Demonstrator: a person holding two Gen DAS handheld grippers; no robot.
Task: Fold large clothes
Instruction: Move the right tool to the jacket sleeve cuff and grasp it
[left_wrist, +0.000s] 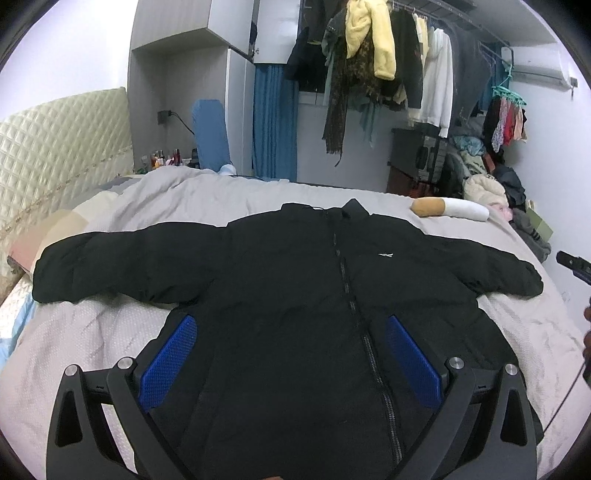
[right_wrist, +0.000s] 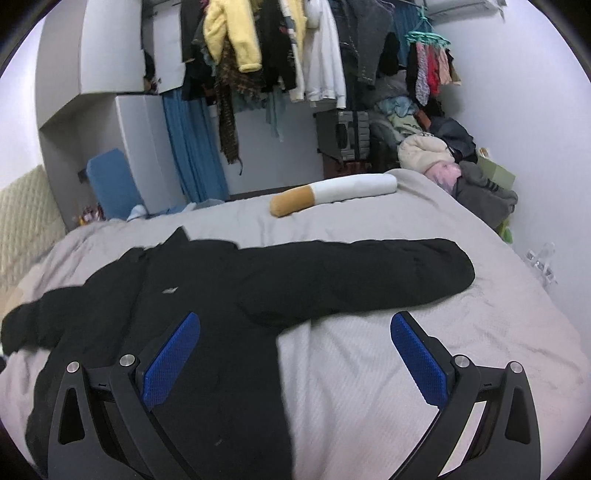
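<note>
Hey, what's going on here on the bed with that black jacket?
A person with a handheld gripper in each hand is about to fold a black zip-up jacket. It lies spread flat, front up, on the grey bedspread, both sleeves stretched out sideways. The left gripper is open over the jacket's lower front. The right gripper is open at the jacket's side edge below one sleeve. Neither holds any fabric, and nothing is folded yet.

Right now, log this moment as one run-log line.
stage: pre-fold | black jacket: flat on bed, zipped, sleeves out | left gripper: open, empty | right gripper: open, empty
</note>
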